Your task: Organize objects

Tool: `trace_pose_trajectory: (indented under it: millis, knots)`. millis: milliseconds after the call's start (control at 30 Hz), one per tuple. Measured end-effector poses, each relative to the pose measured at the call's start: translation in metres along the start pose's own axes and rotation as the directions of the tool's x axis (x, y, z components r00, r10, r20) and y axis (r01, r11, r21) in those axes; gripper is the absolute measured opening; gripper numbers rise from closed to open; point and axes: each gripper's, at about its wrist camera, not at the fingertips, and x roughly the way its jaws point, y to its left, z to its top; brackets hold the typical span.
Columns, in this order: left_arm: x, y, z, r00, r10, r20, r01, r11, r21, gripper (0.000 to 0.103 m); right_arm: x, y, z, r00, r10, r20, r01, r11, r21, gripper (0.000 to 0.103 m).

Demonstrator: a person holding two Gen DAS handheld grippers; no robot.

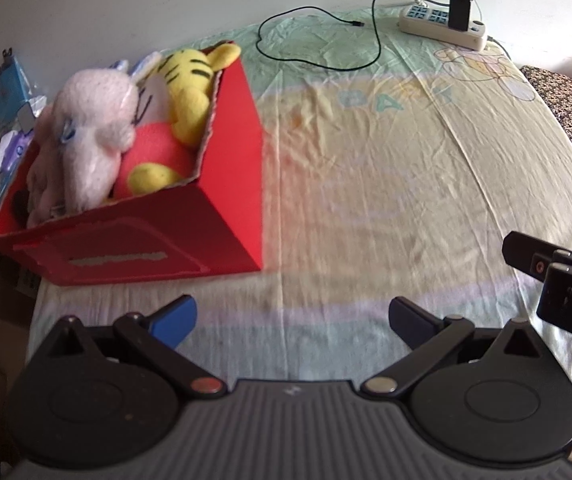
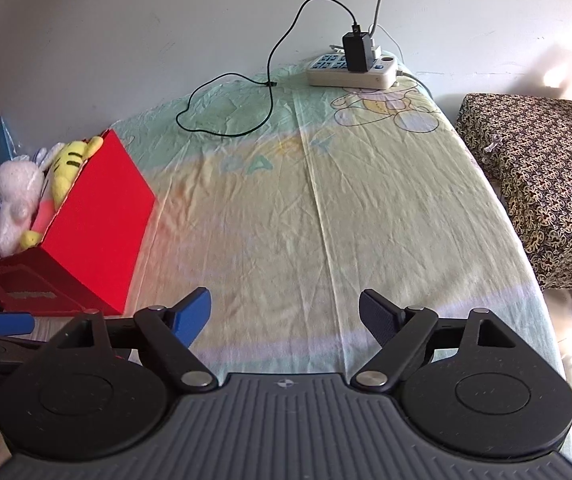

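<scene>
A red cardboard box [image 1: 158, 236] [image 2: 98, 220] stands at the left of the bed. Inside it lie a pink plush animal [image 1: 90, 140] [image 2: 14, 204], a yellow striped tiger plush [image 1: 190, 84] [image 2: 68, 164] and a red-and-yellow plush [image 1: 154, 164]. My left gripper [image 1: 291, 316] hovers open over the sheet in front of the box, with nothing between its blue pads. My right gripper [image 2: 284, 314] is open too, above bare sheet to the right of the box, and holds nothing. Its black body [image 1: 557, 280] shows at the right edge of the left wrist view.
A white power strip [image 1: 443, 24] [image 2: 351, 70] with a black charger sits at the bed's far edge, its black cable [image 1: 317, 40] [image 2: 226, 104] looping on the sheet. A patterned stool [image 2: 537, 184] stands right of the bed. Small toys and a blue box [image 1: 2, 88] crowd the left.
</scene>
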Motion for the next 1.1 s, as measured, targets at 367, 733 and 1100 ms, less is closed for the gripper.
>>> trace_pose_trajectory:
  millis: [367,733,1100]
  knots:
    - [0.0,0.035,-0.013,0.998,0.056,-0.035,-0.058,0.995,-0.077,0.102,0.008,0.036,-0.001,0.997,0.038,-0.064,-0.042,0.997,-0.065,0.086]
    - [-0.023,0.107,0.003,0.992,0.112,0.056,-0.103,0.984,-0.143,0.102,-0.003,0.1,0.024,0.999,0.052,-0.006,-0.052,0.992,-0.113,0.086]
    - [-0.032,0.193,0.045,0.974,0.185,0.133,-0.167,0.976,-0.14,0.103,-0.003,0.185,0.053,0.996,0.066,0.053,-0.059,0.99,-0.13,0.086]
